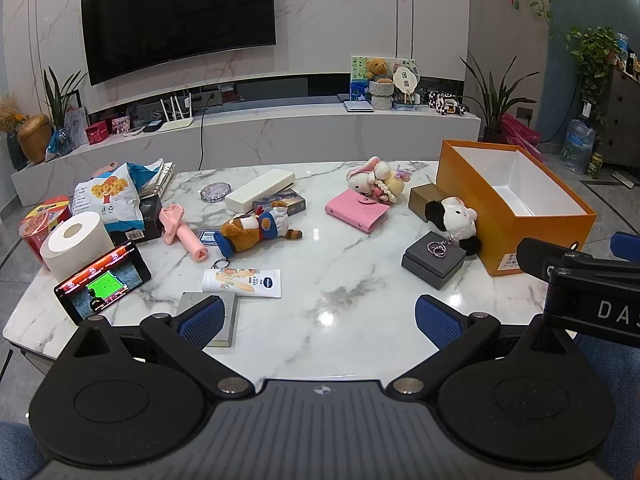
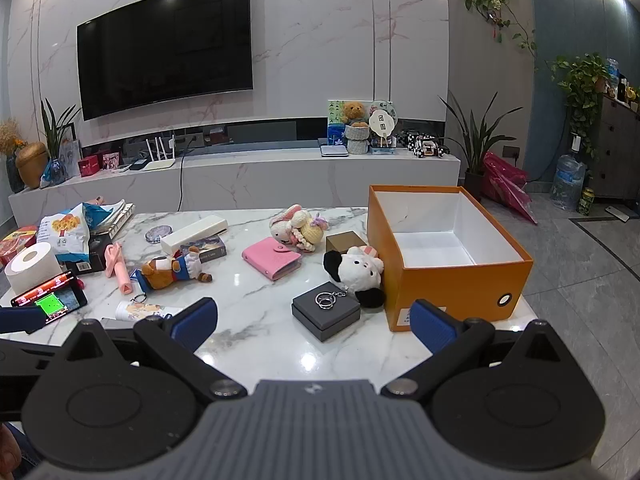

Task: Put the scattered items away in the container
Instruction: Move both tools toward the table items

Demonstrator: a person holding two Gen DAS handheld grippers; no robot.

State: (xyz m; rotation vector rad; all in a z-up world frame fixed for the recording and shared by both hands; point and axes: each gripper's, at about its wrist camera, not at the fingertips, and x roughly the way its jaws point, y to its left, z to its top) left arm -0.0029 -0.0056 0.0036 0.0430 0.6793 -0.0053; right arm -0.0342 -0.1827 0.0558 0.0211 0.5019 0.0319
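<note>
Both tongs hover released, jaws wide, nothing btwn them, over the near edge of a marble table (image 1: 340, 264). Left gripper (image 1: 320, 316) faces the table's middle; a cream tube (image 1: 241, 281) lies just ahead-left of it, a bear toy (image 1: 256, 229) farther off. Right gripper (image 2: 314, 320) sits just short of a grey box (image 2: 326, 314) w/ rings on top, a panda plush (image 2: 356, 276) touching the orange box (image 2: 448, 280) at far right, open & empty. Pink wallet (image 2: 272, 258) lies mid-table, well apart from both tongs.
</note>
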